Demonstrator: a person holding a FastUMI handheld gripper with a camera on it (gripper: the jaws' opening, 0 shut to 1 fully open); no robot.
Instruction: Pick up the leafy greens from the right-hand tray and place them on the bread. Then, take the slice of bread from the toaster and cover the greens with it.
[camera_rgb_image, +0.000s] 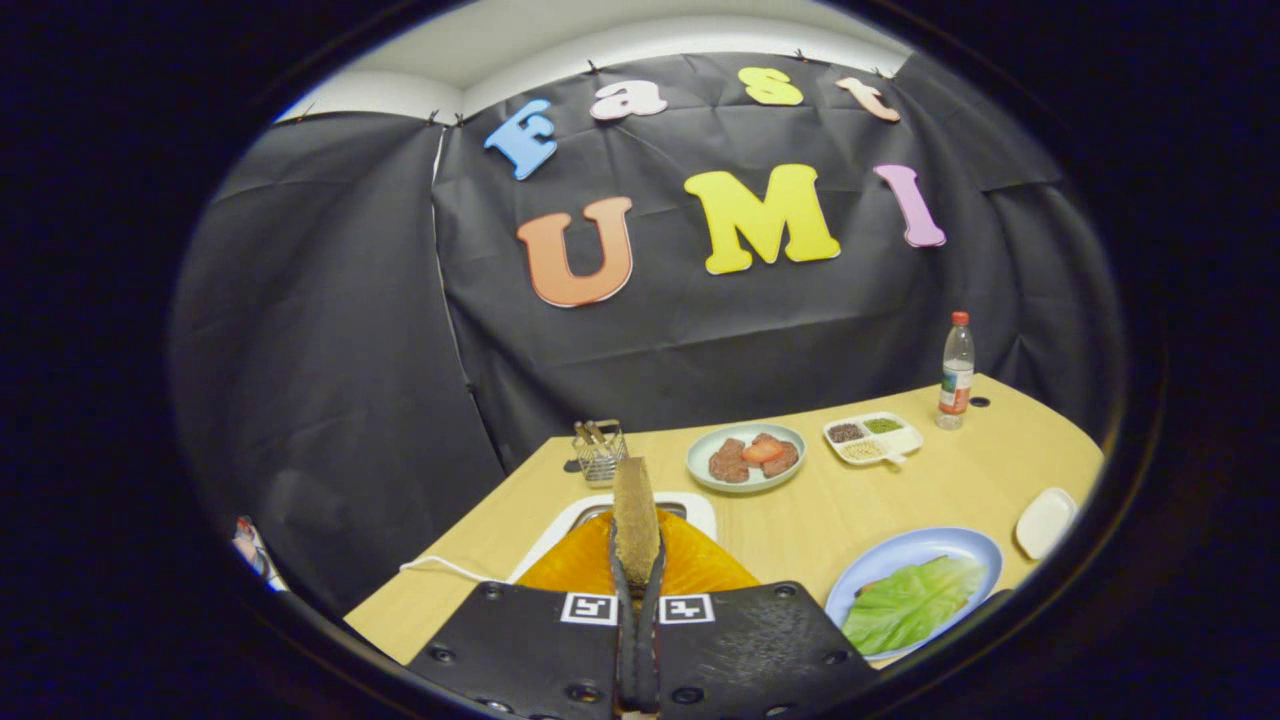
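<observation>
The pale wooden desk (800, 520) carries everything here, with the black cloth wall rising behind it. Just ahead of the tongs (637, 570) sits the orange toaster (690, 565), its white-rimmed top showing beyond it. To the right of the tongs lies a blue plate (960, 545) with the leafy greens (910, 600) spread flat over it; whether bread lies under them cannot be told. Farther back, near the middle of the desk, a pale green plate (705, 465) holds brown meat pieces (730, 462) and a reddish slice. The tongs are pressed together on a slice of bread (636, 520), which stands on edge, upright between the fingers, over the toaster. Right of the green plate is a white divided tray (905, 440) with small heaps in its compartments, and beyond that a clear bottle (956, 372) with a red cap stands upright. A small white dish (1045, 520) lies near the desk's right edge, and a little wire basket (600, 452) stands behind the toaster.
</observation>
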